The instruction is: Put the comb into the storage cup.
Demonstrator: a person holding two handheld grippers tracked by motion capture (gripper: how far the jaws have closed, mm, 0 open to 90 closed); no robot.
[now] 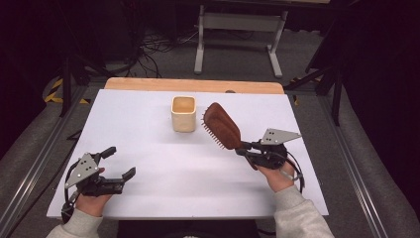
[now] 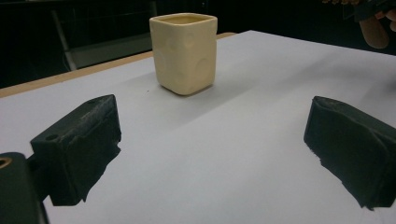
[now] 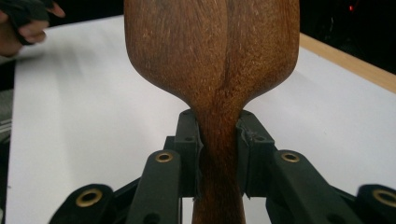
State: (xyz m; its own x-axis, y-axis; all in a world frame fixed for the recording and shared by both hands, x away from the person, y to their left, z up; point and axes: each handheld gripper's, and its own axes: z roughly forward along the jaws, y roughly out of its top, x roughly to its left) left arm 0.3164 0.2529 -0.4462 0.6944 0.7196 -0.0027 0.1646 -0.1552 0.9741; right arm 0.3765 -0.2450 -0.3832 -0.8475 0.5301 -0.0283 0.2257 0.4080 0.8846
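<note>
R gripper (image 1: pixel 246 148) pinched the brush (image 1: pixel 223 125) by its handle, just right of the cup (image 1: pixel 183 113). L gripper (image 1: pixel 119 162) sat spread wide, near-left, nothing between.

Left gripper (image 1: pixel 119 161) resting low near the table edge, jaws spread wide; right gripper (image 1: pixel 243 148) raised, jaws clamped together.

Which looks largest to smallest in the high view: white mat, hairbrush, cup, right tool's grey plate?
1. White mat, by far the largest.
2. Hairbrush, held above the mat and so nearer the camera; its lead over the cup is unsure.
3. Cup.
4. Grey plate, smallest.
</note>
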